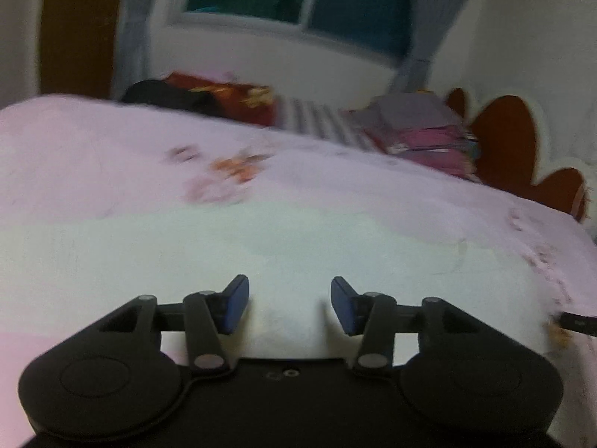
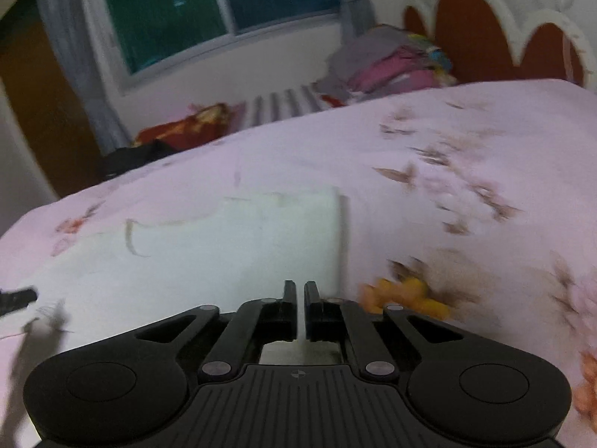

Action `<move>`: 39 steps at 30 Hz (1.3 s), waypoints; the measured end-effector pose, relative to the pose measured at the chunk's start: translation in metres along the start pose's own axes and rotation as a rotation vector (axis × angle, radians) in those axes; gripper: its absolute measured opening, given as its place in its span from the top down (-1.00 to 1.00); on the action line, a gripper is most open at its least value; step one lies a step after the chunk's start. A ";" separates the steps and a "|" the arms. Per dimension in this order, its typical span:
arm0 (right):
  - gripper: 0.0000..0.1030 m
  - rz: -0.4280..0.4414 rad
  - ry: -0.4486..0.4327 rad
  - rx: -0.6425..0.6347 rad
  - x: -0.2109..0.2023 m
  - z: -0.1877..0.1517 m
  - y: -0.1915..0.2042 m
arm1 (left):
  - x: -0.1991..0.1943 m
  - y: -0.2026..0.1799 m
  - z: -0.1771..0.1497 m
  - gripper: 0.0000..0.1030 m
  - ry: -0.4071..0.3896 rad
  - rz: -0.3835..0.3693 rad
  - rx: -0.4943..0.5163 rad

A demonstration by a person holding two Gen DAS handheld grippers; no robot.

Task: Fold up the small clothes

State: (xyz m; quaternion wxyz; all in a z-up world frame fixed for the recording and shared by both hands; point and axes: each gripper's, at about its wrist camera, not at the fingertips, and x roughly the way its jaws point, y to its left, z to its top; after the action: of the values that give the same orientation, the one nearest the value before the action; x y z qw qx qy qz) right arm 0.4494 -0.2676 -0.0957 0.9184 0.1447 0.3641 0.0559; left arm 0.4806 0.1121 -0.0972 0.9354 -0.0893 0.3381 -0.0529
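A small white garment [image 1: 231,246] lies flat on the pink floral bedspread [image 1: 93,156]. It also shows in the right wrist view [image 2: 238,231], with a straight edge on its right side. My left gripper [image 1: 289,304] is open, its blue pads [image 1: 235,304] spread just above the garment's near part, holding nothing. My right gripper [image 2: 300,300] has its jaws nearly together over the garment's near right edge; whether cloth is pinched between them cannot be seen. The tip of the left gripper shows at the left edge of the right wrist view [image 2: 16,298].
The bedspread [image 2: 466,156] fills the foreground. A stack of folded clothes [image 1: 429,134] sits at the far side by the red and white headboard [image 1: 515,142]; it also shows in the right wrist view [image 2: 391,63]. A red and black bundle [image 1: 209,97] lies below the window.
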 end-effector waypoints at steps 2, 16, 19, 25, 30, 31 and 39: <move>0.91 0.041 0.021 -0.026 0.015 0.005 0.015 | 0.016 -0.019 0.003 0.03 0.036 -0.040 0.055; 0.93 -0.101 0.065 -0.013 0.101 0.064 -0.025 | 0.051 -0.007 -0.006 0.08 0.109 -0.029 0.088; 0.92 -0.107 0.080 -0.033 0.112 0.076 -0.026 | 0.054 -0.008 -0.003 0.08 0.115 -0.025 0.084; 0.92 -0.075 0.071 -0.081 0.081 0.058 -0.012 | 0.036 -0.021 0.000 0.10 0.075 -0.025 0.144; 0.92 -0.059 0.136 -0.072 0.051 0.020 -0.006 | 0.041 -0.021 -0.016 0.10 0.118 -0.033 0.147; 0.92 -0.062 0.143 -0.073 0.044 0.012 -0.004 | 0.041 -0.020 -0.019 0.10 0.112 -0.030 0.143; 0.91 -0.077 0.073 -0.093 0.007 -0.002 0.009 | 0.004 -0.008 -0.015 -0.77 0.036 0.008 0.082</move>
State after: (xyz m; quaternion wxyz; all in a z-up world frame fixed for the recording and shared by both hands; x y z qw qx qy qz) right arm 0.4536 -0.2572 -0.0989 0.9117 0.0857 0.3996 0.0423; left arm 0.4734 0.1014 -0.1096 0.9322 -0.0488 0.3528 -0.0645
